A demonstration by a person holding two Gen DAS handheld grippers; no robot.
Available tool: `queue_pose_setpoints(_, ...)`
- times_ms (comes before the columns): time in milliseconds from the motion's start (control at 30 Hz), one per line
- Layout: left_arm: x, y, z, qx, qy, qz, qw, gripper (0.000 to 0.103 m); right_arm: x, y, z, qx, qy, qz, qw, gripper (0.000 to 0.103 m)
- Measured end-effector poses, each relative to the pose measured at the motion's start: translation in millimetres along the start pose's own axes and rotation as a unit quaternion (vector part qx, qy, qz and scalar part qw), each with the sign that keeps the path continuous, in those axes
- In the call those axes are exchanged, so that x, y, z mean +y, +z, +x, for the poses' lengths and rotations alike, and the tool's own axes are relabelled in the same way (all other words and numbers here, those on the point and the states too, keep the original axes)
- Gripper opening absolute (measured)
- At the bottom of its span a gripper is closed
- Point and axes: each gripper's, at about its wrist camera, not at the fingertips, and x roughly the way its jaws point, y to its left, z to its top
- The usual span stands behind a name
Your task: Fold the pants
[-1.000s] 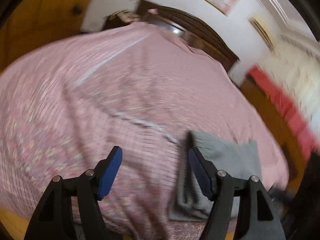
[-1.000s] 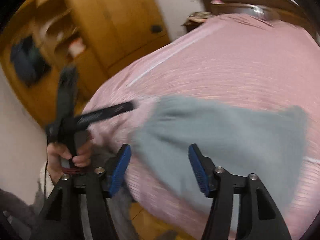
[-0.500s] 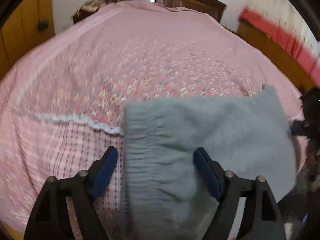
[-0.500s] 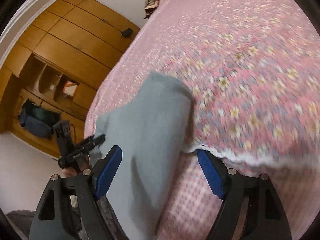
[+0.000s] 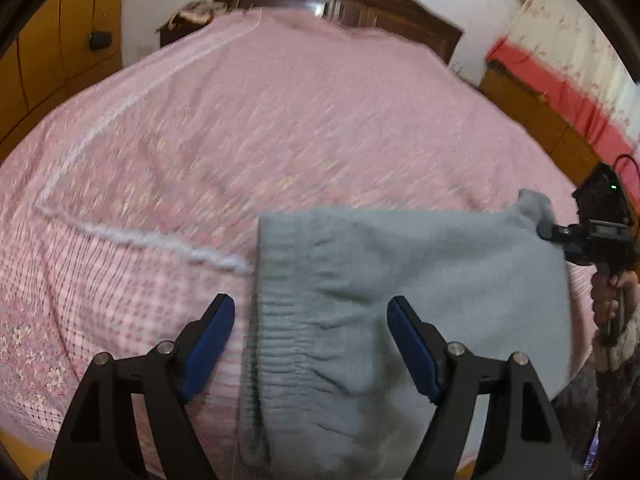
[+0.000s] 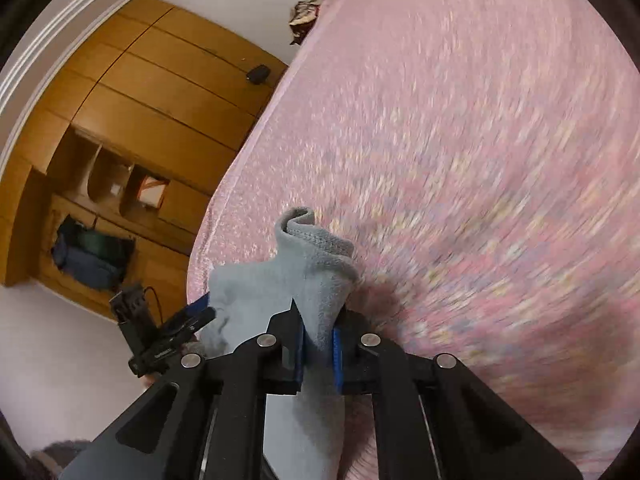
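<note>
The grey knitted pants with a ribbed elastic waistband (image 5: 400, 300) lie already folded into a compact rectangle near the foot edge of the bed, on a pink floral bedspread with a white lace trim line (image 5: 280, 120). In the left wrist view the left gripper (image 5: 310, 344) hangs over the waistband end with its blue-padded fingers (image 5: 210, 340) spread wide apart, one on the bedspread side at about 8 o'clock of the garment and one over the knit itself; it grips nothing, and seems poised to take that edge. In the right wrist view the right gripper (image 6: 318, 354) has its blue pads pressed together on a bunched corner of the grey fabric (image 6: 316, 264), which curls upward past the fingertips toward 12 o'clock. That pinch probably serves to lift the far corner so that the bundle can be turned over itself or carried. From the left view this same corner rises at 2 o'clock of the pants. At 9 o'clock in the right view stands an orange-brown wooden wardrobe (image 6: 140, 100) with open cubbies; one holds a small box, too small to identify, and a dark bag (image 6: 90, 256) hangs below them. Motion blur smears the bedspread pattern in both views.
</note>
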Motion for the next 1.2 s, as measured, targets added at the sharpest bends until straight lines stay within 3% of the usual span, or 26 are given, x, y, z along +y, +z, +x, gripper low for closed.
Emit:
queue_pose_setpoints(167, -48.9, 10.1, -16.7, -0.015, -0.011, 0.050, 0.9986, 0.082, -41.8, 34.8, -80.4, -0.028, -0.070, 0.006, 0.997, 0.012)
queue_pose_setpoints(267, -67.7, 16.6, -15.4, -0.014, -0.015, 0.068, 0.9975, 0.082, -83.5, 59.7, -91.8, -0.009, -0.080, 0.045, 0.996, 0.017)
queue_pose_setpoints(333, -82.7, 22.5, -6.0, -0.009, -0.021, 0.075, 0.9969, 0.082, -111.6, 54.7, -89.3, 0.013, -0.117, 0.073, 0.990, 0.042)
queue_pose_setpoints(367, -88.1, 24.8, 0.1, -0.007, -0.021, 0.077, 0.9968, 0.082, -122.6, 51.7, -90.4, 0.008, -0.139, 0.095, 0.986, 0.043)
queue_pose_setpoints(433, -105.9, 32.5, 15.6, -0.007, -0.015, 0.091, 0.9957, 0.082, -130.0, 41.6, -104.2, -0.030, -0.093, 0.130, 0.987, 0.047)
queue_pose_setpoints(500, -122.4, 39.7, 18.3, -0.014, -0.021, 0.105, 0.9942, 0.082, -118.3, 23.2, -135.3, -0.094, -0.108, 0.132, 0.981, 0.054)
queue_pose_setpoints(600, -146.2, 53.7, 21.7, -0.040, -0.049, 0.131, 0.9895, 0.082, -82.0, -4.3, -160.0, -0.157, -0.095, 0.114, 0.976, 0.055)
queue_pose_setpoints(700, -168.1, 62.2, 34.3, -0.042, -0.072, 0.142, 0.9864, 0.082, -37.6, -25.9, -140.0, -0.125, 0.013, 0.069, 0.990, 0.055)
queue_pose_setpoints(800, -174.9, 60.2, 55.2, -0.025, -0.089, 0.146, 0.9849, 0.081, -17.6, -49.0, -104.0, -0.079, 0.065, 0.042, 0.994, 0.052)
queue_pose_setpoints(967, -161.8, 41.2, 83.8, 0.009, -0.056, 0.140, 0.9886, 0.080, -59.5, -91.3, -75.7, -0.036, 0.047, 0.115, 0.992, 0.046)
queue_pose_setpoints(1000, -156.0, 36.2, 86.6, 0.007, -0.056, 0.139, 0.9887, 0.081, -72.5, -97.9, -77.2, -0.037, 0.046, 0.139, 0.989, 0.027)
queue_pose_setpoints(1033, -152.6, 33.7, 86.2, 0.003, -0.058, 0.139, 0.9886, 0.081, -78.8, -98.4, -78.3, -0.034, 0.043, 0.155, 0.986, 0.015)
queue_pose_setpoints(1100, -145.4, 30.2, 85.2, 0.007, -0.053, 0.134, 0.9896, 0.085, -80.3, -105.2, -86.2, -0.019, 0.026, 0.170, 0.985, 0.014)
queue_pose_setpoints(1167, -134.8, 27.7, 83.9, 0.016, -0.070, 0.117, 0.9906, 0.085, -62.5, -101.8, -101.5, -0.014, -0.020, 0.145, 0.989, 0.022)
queue_pose_setpoints(1200, -127.5, 26.7, 82.0, 0.017, -0.081, 0.102, 0.9913, 0.085, -55.7, -101.2, -113.9, -0.012, -0.040, 0.130, 0.991, 0.033)
